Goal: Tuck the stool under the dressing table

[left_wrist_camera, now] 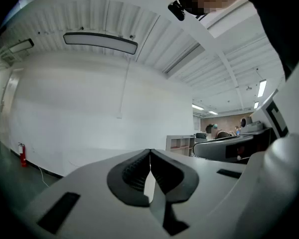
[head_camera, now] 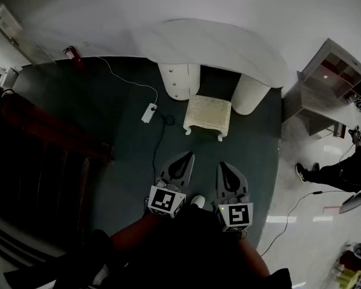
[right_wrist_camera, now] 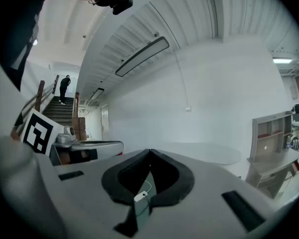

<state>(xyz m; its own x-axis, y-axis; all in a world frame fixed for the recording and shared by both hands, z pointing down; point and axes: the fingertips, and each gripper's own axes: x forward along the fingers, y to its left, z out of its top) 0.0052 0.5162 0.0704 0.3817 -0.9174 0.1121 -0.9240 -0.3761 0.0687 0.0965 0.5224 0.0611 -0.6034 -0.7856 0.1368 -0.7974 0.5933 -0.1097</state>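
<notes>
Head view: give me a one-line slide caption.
Left hand-held gripper and right hand-held gripper, both shut, face the cream stool standing just outside the gap under the white dressing table.

The pale grey tapering plastic left claw [head_camera: 189, 155] and right claw [head_camera: 221, 165] have black ribbed pads [left_wrist_camera: 132, 176] and, at six o'clock, white cubes [head_camera: 166, 200] with black square markers, above dark clothing [head_camera: 198, 245] and a white shoe [head_camera: 197, 201].

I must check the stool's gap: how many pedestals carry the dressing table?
2: left pedestal under the middle of the tabletop, right pedestal under its right end. The tabletop may hide more.
</notes>
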